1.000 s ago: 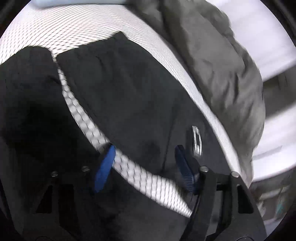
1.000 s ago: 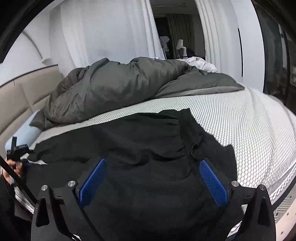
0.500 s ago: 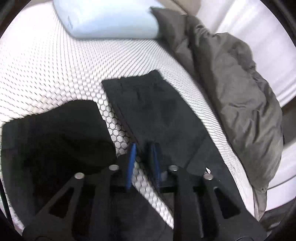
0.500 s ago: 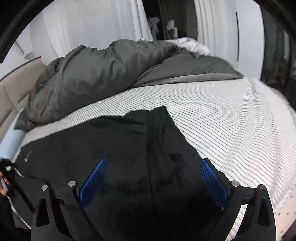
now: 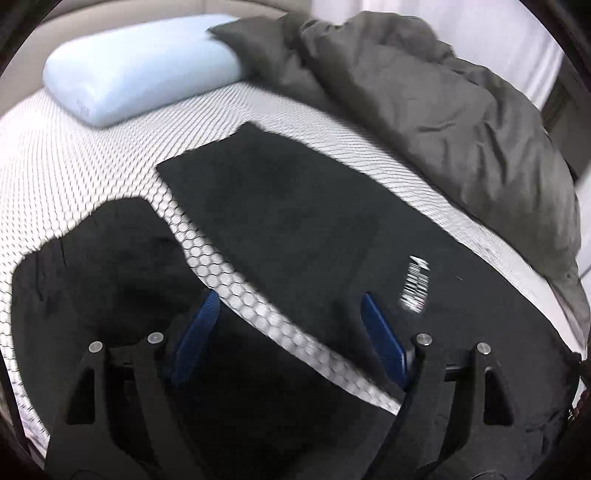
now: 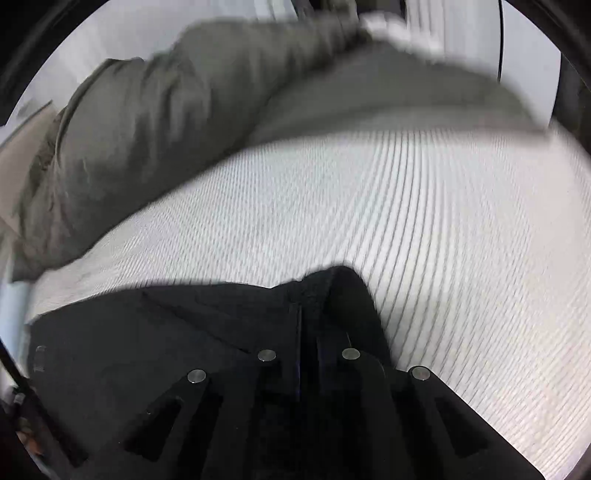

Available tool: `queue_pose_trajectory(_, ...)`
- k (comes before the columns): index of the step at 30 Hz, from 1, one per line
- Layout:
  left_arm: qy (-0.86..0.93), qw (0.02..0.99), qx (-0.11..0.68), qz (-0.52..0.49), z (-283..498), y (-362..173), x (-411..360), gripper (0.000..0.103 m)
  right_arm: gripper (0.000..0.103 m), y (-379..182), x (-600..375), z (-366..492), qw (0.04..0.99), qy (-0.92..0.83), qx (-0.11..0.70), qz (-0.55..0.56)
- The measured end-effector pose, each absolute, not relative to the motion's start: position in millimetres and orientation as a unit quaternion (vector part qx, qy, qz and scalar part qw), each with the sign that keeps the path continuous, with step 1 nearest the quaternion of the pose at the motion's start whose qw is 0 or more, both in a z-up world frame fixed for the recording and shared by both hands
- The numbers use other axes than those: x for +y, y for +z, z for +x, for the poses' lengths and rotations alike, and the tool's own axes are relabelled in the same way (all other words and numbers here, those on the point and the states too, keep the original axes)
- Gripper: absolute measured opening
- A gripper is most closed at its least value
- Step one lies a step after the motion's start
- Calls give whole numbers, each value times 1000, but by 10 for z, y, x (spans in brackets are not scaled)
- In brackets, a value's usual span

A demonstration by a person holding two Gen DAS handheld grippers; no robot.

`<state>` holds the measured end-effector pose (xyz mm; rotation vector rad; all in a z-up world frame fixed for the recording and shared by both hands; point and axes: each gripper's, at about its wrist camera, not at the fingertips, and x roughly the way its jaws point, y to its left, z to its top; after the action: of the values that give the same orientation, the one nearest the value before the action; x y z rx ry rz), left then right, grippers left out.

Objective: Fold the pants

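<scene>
A: Where are the pants right now?

B: Spread on the mattress. In the left wrist view one leg runs toward 12 o'clock and the other lies at 9 o'clock, with a strip of honeycomb cover showing between them. A white logo sits on the cloth at about 3 o'clock

A: And the tongs?

B: The left gripper is released, its blue pads spread wide above the gap between the legs, holding nothing. The right gripper is clenched, jaws drawn together on a raised ridge of black fabric at the waist end, so I judge it is grasping the pants

A: How would you do this step well?

B: Keep the right pinch firm on that edge, and have the left take one leg by its hem, not mid-cloth, so one leg can be laid squarely over the other. Lift only enough to clear the surface, since the textured cover may drag the cloth and leave wrinkles

A: What about the surroundings?

B: A pale blue pillow lies at 11 o'clock, and a rumpled grey duvet runs from 12 to 3 o'clock, near the far leg. White curtains hang behind the bed; both views are motion-blurred
</scene>
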<state>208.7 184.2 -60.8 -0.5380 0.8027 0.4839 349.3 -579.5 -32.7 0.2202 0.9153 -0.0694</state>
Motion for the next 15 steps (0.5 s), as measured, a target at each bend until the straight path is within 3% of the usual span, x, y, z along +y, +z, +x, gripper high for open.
queue_pose_trajectory(4, 239, 850, 388, -264, 2135, -668, 1928, 78, 11, -315, -6057, 3852, 886, -57, 437, 141)
queue_pose_trajectory(5, 240, 851, 386, -265, 2141, -651, 1927, 78, 22, -345, -6070, 3905, 882, -62, 448, 137)
queue_pose_trajectory(6, 240, 852, 384, -263, 2137, -628, 1924, 78, 40, -347, -6091, 3921, 877, -70, 455, 136)
queue_pose_trajectory(7, 238, 855, 379, -263, 2097, -619, 1921, 78, 49, -305, -6109, 3880, 877, -74, 454, 139)
queue_pose_trajectory(9, 237, 860, 368, -262, 2031, -587, 1896, 78, 80, -104, -6126, 3575, 895, -66, 418, 144)
queue_pose_trajectory(11, 230, 868, 359, -254, 1956, -505, 1829, 78, 98, 52, -6102, 3132, 909, -55, 384, 152)
queue_pose_trajectory(15, 140, 897, 356, -220, 1901, -269, 1429, 78, 101, 106, -5906, 2031, 929, -13, 349, 124)
